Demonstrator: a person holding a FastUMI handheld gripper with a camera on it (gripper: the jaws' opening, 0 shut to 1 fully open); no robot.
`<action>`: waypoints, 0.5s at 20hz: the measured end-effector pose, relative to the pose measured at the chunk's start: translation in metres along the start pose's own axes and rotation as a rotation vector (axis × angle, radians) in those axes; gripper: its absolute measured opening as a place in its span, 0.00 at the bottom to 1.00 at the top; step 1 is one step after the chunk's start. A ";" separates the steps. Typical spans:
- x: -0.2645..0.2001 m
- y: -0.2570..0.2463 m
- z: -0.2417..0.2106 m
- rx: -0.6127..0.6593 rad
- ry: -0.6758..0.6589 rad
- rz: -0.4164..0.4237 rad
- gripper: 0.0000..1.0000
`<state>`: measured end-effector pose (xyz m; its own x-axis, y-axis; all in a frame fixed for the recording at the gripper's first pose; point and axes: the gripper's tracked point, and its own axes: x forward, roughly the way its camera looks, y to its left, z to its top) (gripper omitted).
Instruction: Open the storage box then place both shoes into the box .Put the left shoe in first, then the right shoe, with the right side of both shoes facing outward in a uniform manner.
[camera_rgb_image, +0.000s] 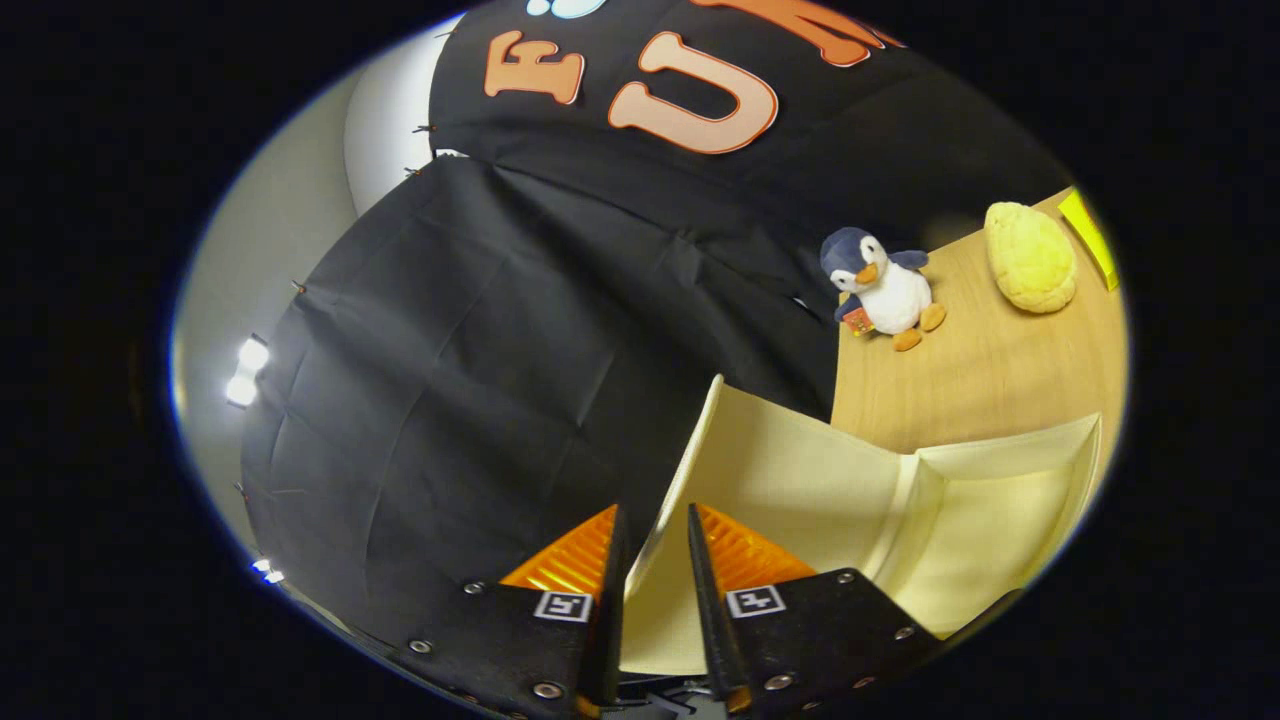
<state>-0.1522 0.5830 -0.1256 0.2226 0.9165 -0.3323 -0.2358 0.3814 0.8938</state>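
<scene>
On the left hangs the dark booth wall (480, 340). Near the middle, the gripper (655, 560) has its two fingers close together, pinching the thin edge of the lid (690, 460) of the storage box (990, 520). I think it grips the lid to swing it up and open the box. The gripper looks tipped to one side. Far right, on the table (980, 380), sit a toy penguin (880, 285) and a yellow bun (1030, 255). No shoes are in the box yet
</scene>
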 end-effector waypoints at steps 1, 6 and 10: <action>-0.001 0.002 0.002 -0.006 -0.011 0.001 0.41; -0.042 -0.042 0.014 -0.127 -0.081 -0.118 0.63; -0.100 -0.111 0.016 -0.218 -0.105 -0.292 0.72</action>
<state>-0.1335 0.4470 -0.1871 0.4030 0.7522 -0.5214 -0.3413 0.6521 0.6770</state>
